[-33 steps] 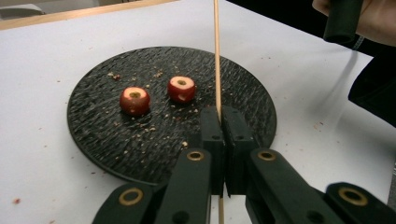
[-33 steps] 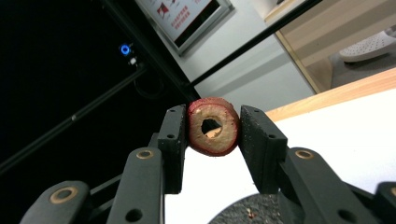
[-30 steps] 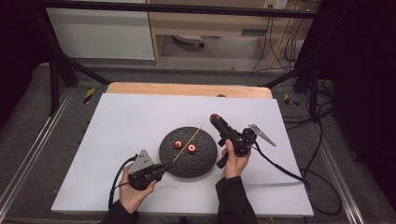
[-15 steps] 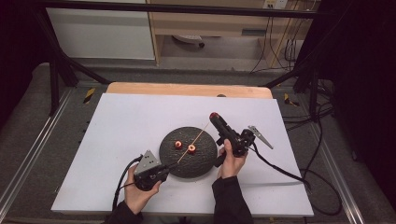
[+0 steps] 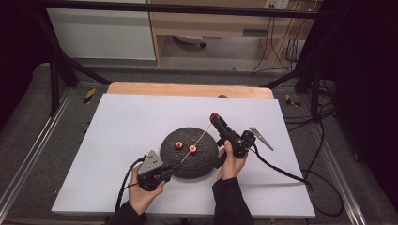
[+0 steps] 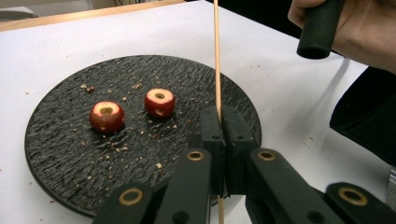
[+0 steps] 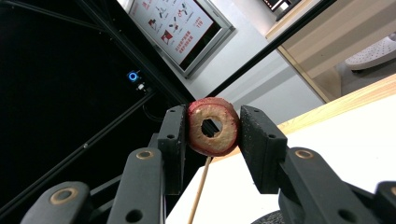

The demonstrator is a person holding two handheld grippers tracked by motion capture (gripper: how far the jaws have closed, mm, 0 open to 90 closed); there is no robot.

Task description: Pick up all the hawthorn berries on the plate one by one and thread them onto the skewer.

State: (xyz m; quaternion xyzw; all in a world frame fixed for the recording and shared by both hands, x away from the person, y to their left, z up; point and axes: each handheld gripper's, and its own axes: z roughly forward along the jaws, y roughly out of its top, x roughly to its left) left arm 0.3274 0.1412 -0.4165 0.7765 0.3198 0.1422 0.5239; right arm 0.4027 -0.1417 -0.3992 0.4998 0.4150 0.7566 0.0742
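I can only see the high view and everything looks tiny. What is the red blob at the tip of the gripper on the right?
Observer: It's a red fruit ring with a hole cored through its middle. The right gripper is shut on its two sides.
Operator: And the other one?
Observer: The left gripper is shut on a thin wooden stick, which passes straight up between its jaws.
Operator: Is there more of that fruit?
Observer: Yes, two small red fruits with hollowed tops sit apart on the dark ridged plate, with crumbs scattered around them.
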